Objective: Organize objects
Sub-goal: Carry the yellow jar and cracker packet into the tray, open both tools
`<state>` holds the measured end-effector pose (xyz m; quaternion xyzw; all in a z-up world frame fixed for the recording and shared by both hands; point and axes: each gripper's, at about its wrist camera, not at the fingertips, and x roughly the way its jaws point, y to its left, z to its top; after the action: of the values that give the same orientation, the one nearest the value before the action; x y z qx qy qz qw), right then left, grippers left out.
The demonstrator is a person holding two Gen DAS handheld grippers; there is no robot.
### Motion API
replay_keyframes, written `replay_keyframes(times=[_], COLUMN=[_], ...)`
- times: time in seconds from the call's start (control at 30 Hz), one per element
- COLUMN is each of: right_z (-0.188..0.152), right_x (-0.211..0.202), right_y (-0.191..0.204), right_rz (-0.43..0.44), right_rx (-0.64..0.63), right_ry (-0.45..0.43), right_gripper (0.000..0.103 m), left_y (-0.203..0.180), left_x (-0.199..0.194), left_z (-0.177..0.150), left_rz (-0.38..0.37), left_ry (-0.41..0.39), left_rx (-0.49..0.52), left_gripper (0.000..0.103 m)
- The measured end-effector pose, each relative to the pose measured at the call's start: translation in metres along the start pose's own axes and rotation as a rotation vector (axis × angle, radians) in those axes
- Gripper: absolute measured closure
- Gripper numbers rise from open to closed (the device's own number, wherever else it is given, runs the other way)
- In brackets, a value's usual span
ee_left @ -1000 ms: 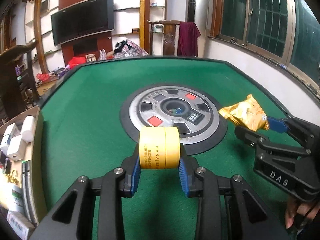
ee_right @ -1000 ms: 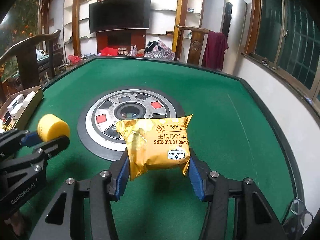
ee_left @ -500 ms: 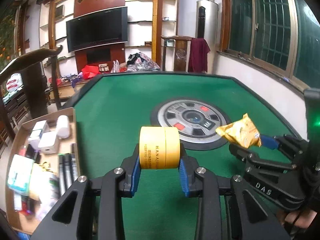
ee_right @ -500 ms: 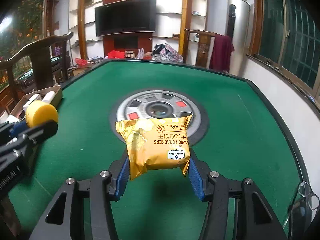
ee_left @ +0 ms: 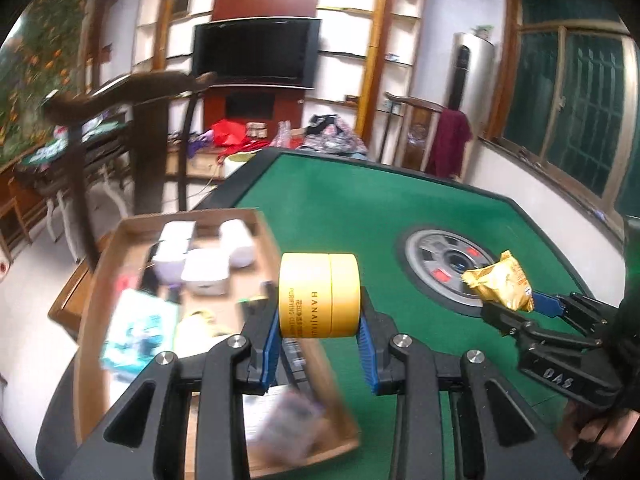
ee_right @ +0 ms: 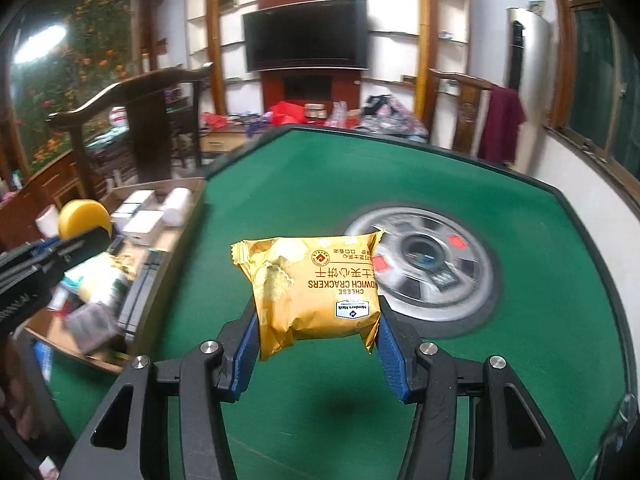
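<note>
From my seat, the green table top (ee_right: 520, 240) reads as matt felt cloth, its centre disc (ee_right: 424, 260) smooth grey plastic. The cracker packet (ee_right: 316, 284) is crinkled, glossy gold foil. The yellow jar (ee_left: 319, 295) looks like smooth satin plastic. At nine o'clock, the cardboard box (ee_left: 128, 240) is dull brown.

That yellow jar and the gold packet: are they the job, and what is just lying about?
In the job:
yellow jar, held by left tool
cracker packet, held by right tool
cardboard box

Lying about:
television
maroon garment
</note>
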<state>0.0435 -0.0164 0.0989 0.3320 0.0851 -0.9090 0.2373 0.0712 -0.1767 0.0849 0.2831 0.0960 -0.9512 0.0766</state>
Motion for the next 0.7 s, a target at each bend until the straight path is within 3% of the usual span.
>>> replay_keyframes(times=[0.17,0.4,0.7], right_z=[0.015,0.031,0.049], right_x=[0.015,0.039,0.098], right_y=[0.037,0.099,0.160], right_rz=[0.086,0.187,0.264], right_rx=[-0.031,-0.092,-0.145], right_ry=[0.015,0.067,0.208], right_gripper=[0.045,0.045,0.045], left_y=[0.043,0.081,0.097], left_x=[-0.004,-0.002,0.009], left_z=[-0.008,-0.024,-0.031], left_rz=[0.055,0.071,0.039], left_ry=[0.016,0.054,0.103], left_rx=[-0.064,-0.118,-0.146], left_gripper=[0.071,0.071,0.071])
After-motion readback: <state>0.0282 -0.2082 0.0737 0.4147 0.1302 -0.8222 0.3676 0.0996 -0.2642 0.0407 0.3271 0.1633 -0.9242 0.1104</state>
